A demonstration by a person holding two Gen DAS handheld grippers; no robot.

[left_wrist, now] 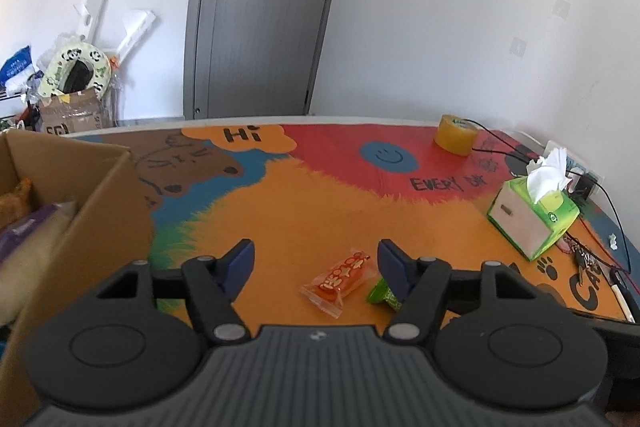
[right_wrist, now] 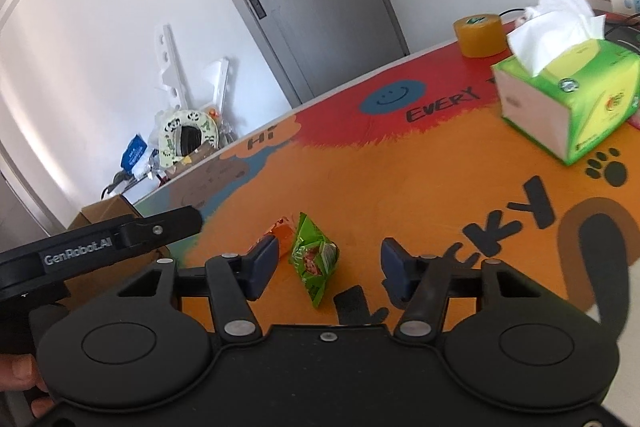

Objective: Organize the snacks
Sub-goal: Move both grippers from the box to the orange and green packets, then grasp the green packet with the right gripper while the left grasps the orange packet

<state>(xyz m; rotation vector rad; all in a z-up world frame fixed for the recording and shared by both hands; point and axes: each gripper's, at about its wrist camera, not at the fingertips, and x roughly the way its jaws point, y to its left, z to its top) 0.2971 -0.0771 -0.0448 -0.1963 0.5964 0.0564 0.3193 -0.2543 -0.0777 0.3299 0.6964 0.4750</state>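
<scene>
Left gripper (left_wrist: 316, 259) stands released around the orange snack packet (left_wrist: 340, 279); right gripper (right_wrist: 329, 263) likewise brackets the green snack packet (right_wrist: 314, 259), untouched, mid-table (left_wrist: 320, 203), evidently for boxing in the cardboard box (left_wrist: 100, 203).

"genrobot.ai" on left gripper (right_wrist: 100, 247), "lucky" on tablecloth (right_wrist: 400, 187)

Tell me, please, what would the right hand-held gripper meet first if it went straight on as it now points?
Most likely the green snack packet, lying on the table between the right hand-held gripper open fingers; depth is hard to judge.
</scene>
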